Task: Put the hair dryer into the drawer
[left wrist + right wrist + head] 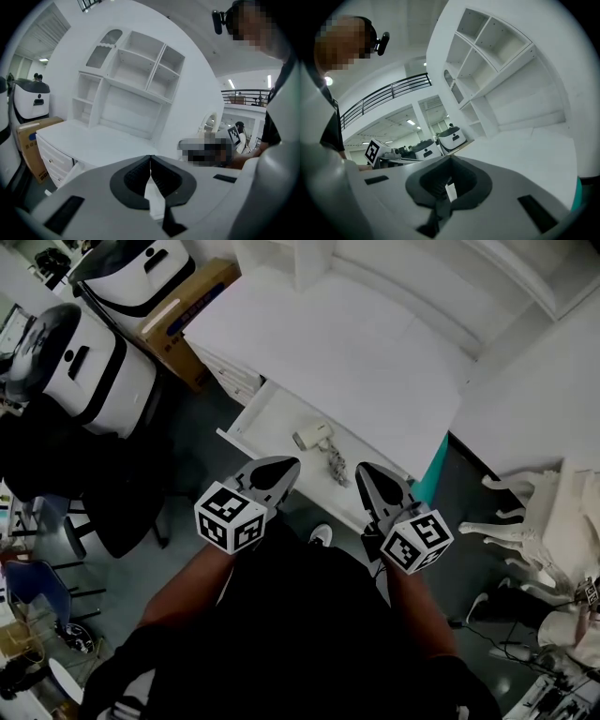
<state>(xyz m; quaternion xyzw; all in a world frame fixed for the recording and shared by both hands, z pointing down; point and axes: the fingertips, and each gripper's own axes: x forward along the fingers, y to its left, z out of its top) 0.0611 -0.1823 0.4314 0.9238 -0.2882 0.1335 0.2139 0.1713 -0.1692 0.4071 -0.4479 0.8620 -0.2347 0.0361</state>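
Dryer [314,435] is in the drawer [251,427]. There it lies, white on the white drawer floor, about the middle, with its cord [337,465] bunched just beside it at 5 o'clock. The drawer stands pulled out from under the worktop [328,343], wide open.

My left gripper [286,467] shows over the drawer's near edge, at 7 o'clock from the dryer and apart from it. My right gripper [367,472] sits at 4 o'clock from the dryer, also apart. Both point to 12 o'clock, toward the worktop, side by side with a gap between them.

Left gripper view: fingers [133,177] closed, tips meeting, nothing between them. Ahead is the bare worktop, with the shelves [140,70] rising at 12 o'clock and a box [30,140] on the floor at 9 o'clock.

Right gripper view: fingers here shut tight too, and empty. The shelves are up at 1 o'clock, and my left gripper's marker cube [372,151] shows at 9 o'clock.

Back in the head view, the box sits at 11 o'clock by the worktop's corner, and a white carved chair [534,521] stands at 3 o'clock, well apart from the drawer.
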